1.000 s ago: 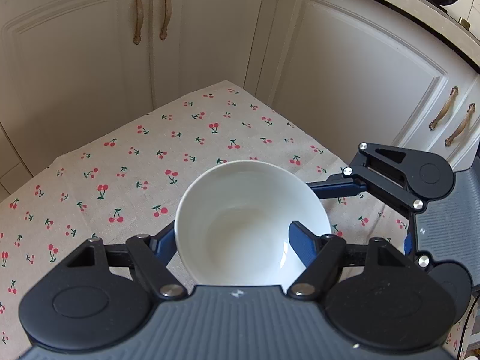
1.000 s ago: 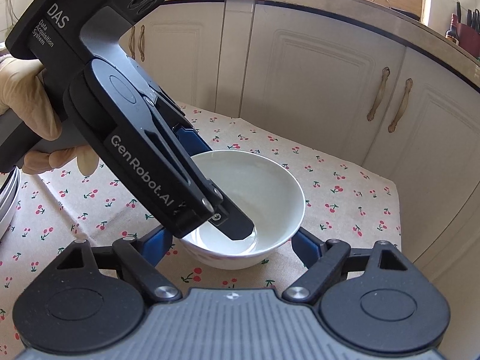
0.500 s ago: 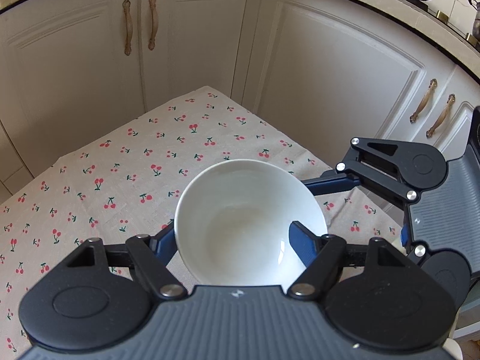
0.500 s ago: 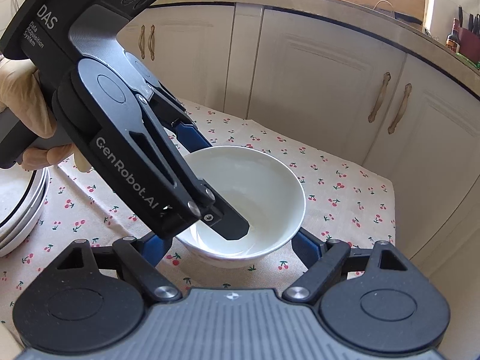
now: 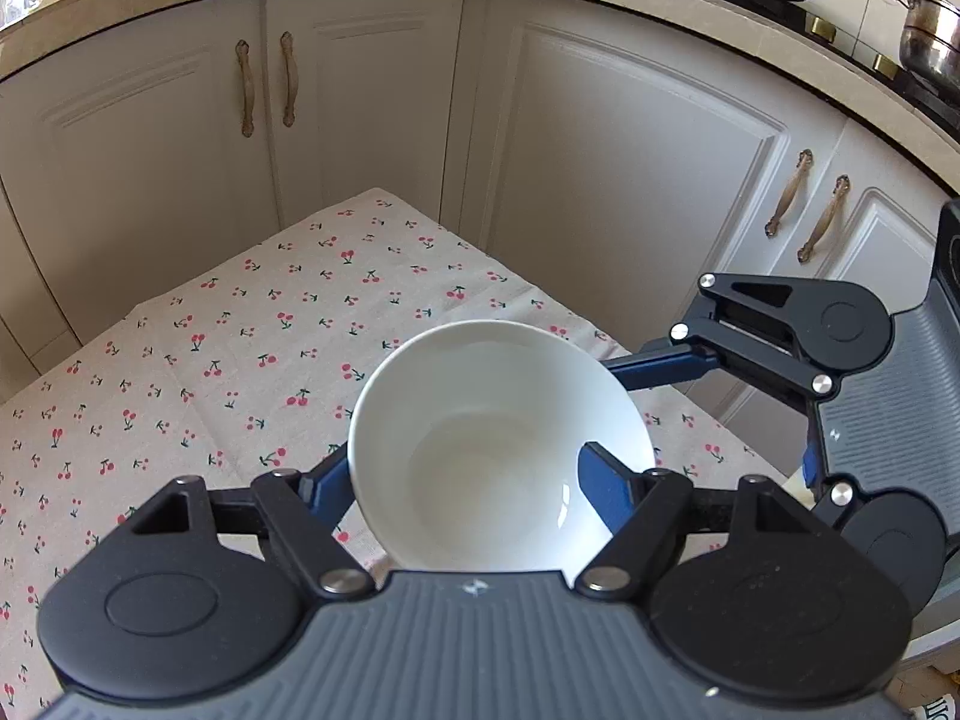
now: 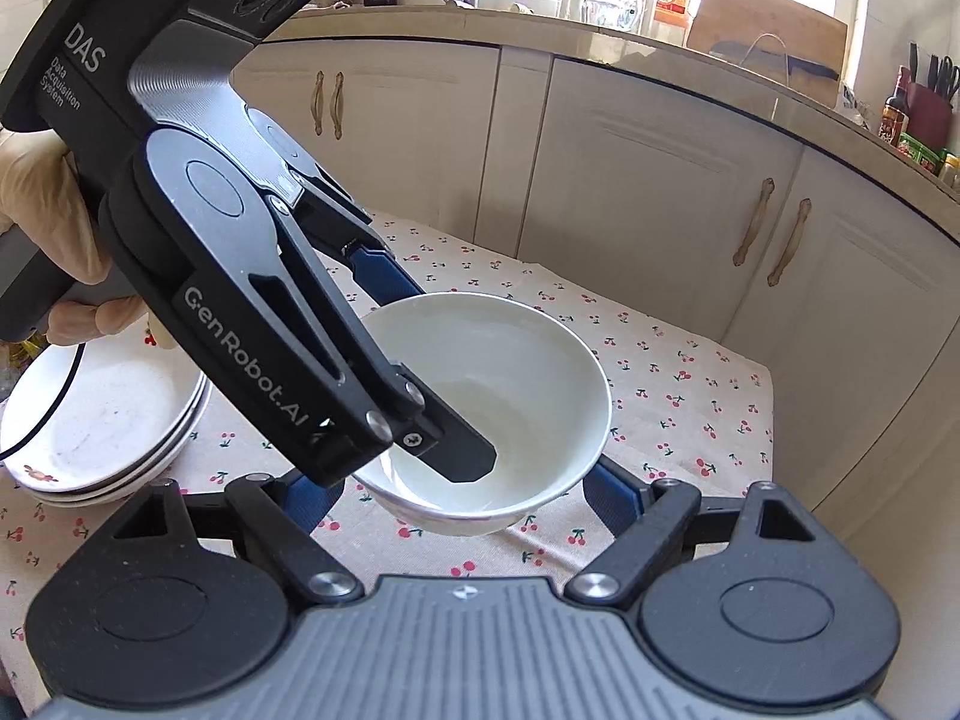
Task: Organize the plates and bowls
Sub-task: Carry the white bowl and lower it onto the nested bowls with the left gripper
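Note:
A white bowl (image 5: 492,420) hangs above the cherry-print tablecloth (image 5: 240,360), held by both grippers. My left gripper (image 5: 468,480) is shut on it, its left finger outside the wall and its right finger (image 5: 606,492) inside. In the right wrist view the bowl (image 6: 510,360) sits between the fingers of my right gripper (image 6: 462,498), which is shut on its lower outside walls. The left gripper (image 6: 420,366) reaches in from the upper left, one black tip inside the bowl. A stack of white plates (image 6: 102,420) lies on the cloth at the left.
White cabinet doors (image 5: 630,180) curve closely round the far and right sides of the small table. A gloved hand (image 6: 36,210) holds the left gripper's handle. The countertop carries pots (image 5: 924,30) and bottles (image 6: 894,114). The table's right edge (image 6: 762,420) drops off near the bowl.
Both grippers have risen together with the bowl and pulled back over the table. The plate stack has come into fuller view at the left of the right wrist view.

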